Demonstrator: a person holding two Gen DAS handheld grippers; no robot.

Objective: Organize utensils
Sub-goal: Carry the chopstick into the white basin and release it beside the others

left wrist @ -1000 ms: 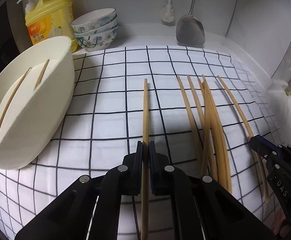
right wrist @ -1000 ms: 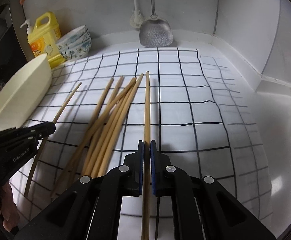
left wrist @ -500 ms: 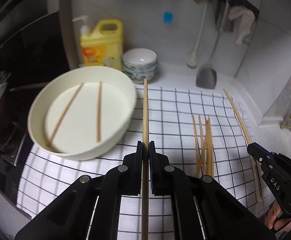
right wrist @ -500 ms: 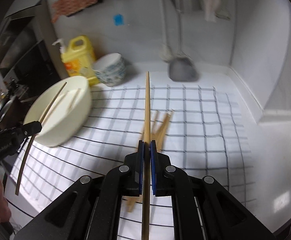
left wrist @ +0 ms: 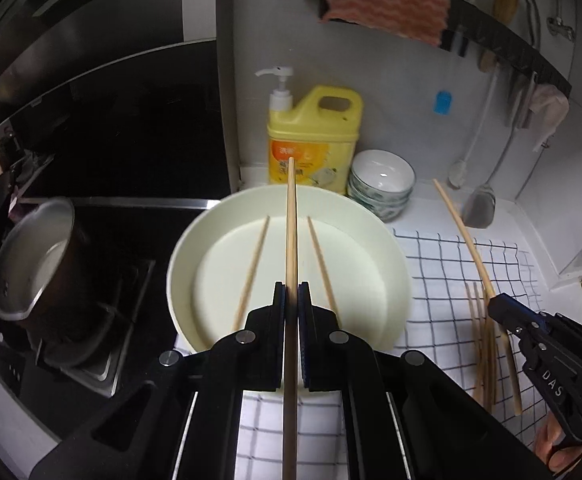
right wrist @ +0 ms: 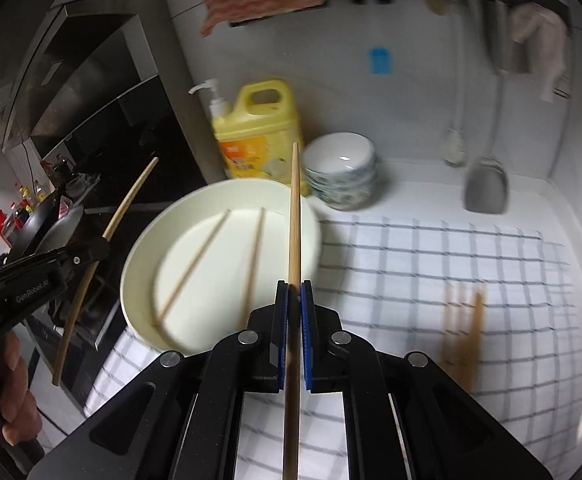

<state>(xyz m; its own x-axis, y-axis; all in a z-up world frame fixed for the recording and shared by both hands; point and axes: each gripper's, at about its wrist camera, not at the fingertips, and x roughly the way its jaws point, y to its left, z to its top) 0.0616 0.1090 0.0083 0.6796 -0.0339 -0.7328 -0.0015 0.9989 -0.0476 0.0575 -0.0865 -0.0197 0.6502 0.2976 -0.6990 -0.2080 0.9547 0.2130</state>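
Left chopstick (left wrist: 291, 216): pinched tight in the left gripper (left wrist: 291, 300), up in the air over the middle of the white bowl (left wrist: 395, 264).
Right chopstick (right wrist: 295, 216): pinched tight in the right gripper (right wrist: 294, 300), over the bowl's right rim.
Bowl: two chopsticks (left wrist: 253, 268) lie flat inside, with bare floor between them.
Loose chopsticks (left wrist: 485, 344): on the checked cloth (left wrist: 435, 280), right of the bowl.
Pot (left wrist: 31, 264): left of the bowl.
Yellow soap jug (left wrist: 315, 140): just behind the bowl.

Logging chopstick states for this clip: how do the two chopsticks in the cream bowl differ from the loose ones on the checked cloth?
The two chopsticks in the bowl lie apart inside the cream bowl, fanning slightly; the loose chopsticks on the cloth lie bunched and overlapping on the checked cloth. The bowl pair is sorted; the cloth bunch is not. Both look like plain wooden sticks, none gripped.
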